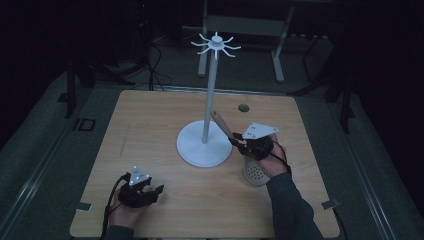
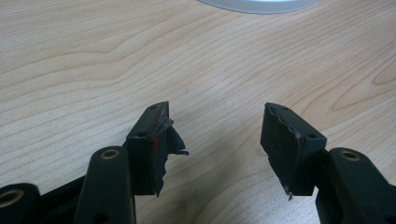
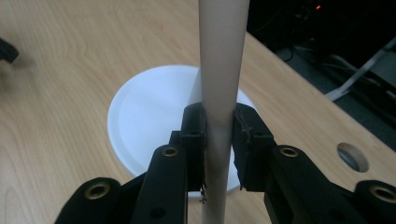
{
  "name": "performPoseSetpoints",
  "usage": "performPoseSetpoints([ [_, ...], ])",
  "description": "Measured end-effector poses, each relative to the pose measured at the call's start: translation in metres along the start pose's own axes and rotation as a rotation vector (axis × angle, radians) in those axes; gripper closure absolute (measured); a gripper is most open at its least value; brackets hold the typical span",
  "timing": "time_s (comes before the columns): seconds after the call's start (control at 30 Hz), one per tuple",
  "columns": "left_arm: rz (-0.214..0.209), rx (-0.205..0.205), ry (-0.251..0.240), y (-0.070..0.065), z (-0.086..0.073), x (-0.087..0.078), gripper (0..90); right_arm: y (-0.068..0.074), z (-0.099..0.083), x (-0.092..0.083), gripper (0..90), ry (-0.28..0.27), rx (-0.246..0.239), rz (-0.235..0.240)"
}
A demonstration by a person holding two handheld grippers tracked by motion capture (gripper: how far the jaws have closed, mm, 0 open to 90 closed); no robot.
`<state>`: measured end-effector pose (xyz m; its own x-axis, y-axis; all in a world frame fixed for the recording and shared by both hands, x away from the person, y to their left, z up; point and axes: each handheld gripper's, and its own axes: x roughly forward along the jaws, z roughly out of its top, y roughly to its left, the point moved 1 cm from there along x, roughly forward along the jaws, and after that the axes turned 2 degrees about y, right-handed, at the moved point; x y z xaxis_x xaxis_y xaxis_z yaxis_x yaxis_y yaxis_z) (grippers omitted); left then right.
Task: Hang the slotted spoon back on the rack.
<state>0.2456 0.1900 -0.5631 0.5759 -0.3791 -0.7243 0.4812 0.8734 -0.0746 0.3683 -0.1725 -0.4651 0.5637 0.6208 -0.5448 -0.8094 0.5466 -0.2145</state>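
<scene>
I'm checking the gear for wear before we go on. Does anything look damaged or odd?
Yes. The pad lining on the left tongs looks torn: ragged flaps peel off both inner faces. The right tongs are shut on a utensil handle; nothing odd there.

1. The wooden handle (image 3: 219,93) clamped in the right gripper (image 3: 218,140) is cut off at the top and bottom edges of the right gripper view, so neither end shows there.
2. In the high view, the perforated utensil head (image 1: 256,174) lies partly hidden under the right hand (image 1: 274,161); its full shape cannot be told.
3. The stand's white base (image 2: 261,4) is clipped by the top edge of the left gripper view, leaving 1 thin arc.
4. The room beyond the worktop (image 1: 165,115) is too dark to make out, apart from faint frame legs and cables.
5. The left hand (image 1: 122,215) is cut off by the bottom edge of the high view.
</scene>
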Motion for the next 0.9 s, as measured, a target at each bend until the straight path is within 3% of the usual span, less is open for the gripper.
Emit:
performPoseSetpoints([
  [0.9, -0.003, -0.004, 0.006, -0.001, 0.000, 0.002, 43.0, -0.011, 0.002, -0.024, 75.5, -0.137, 0.079, -0.102],
])
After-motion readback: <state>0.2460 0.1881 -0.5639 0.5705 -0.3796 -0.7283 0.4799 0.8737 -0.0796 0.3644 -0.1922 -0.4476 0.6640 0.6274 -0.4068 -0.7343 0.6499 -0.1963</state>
